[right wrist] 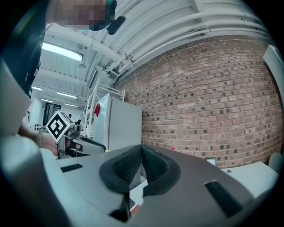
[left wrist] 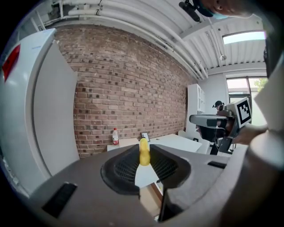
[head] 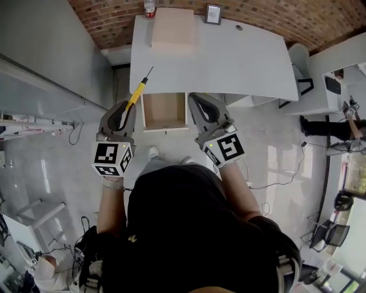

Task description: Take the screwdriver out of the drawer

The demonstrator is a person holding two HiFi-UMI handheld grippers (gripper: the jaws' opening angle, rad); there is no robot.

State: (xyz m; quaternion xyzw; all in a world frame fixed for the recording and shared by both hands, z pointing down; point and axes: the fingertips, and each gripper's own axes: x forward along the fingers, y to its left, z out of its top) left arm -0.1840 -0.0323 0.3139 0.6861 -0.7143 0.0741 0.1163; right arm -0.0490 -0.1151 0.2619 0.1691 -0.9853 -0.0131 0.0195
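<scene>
A yellow-handled screwdriver [head: 138, 88] is clamped in my left gripper [head: 128, 106], its metal shaft pointing up and away over the white desk [head: 240, 57]. In the left gripper view the yellow handle [left wrist: 144, 153] stands upright between the shut jaws. The wooden drawer [head: 164, 111] under the desk's front edge is pulled out and looks empty. My right gripper [head: 195, 101] hangs just right of the drawer, jaws shut on nothing; the right gripper view shows its pads [right wrist: 133, 168] pressed together.
On the desk sit a cardboard box [head: 174, 31], a small bottle [head: 149, 8] and a picture frame [head: 213, 14] against the brick wall. A grey cabinet side [head: 51, 51] stands left. Cables run over the floor [head: 274, 166] on the right.
</scene>
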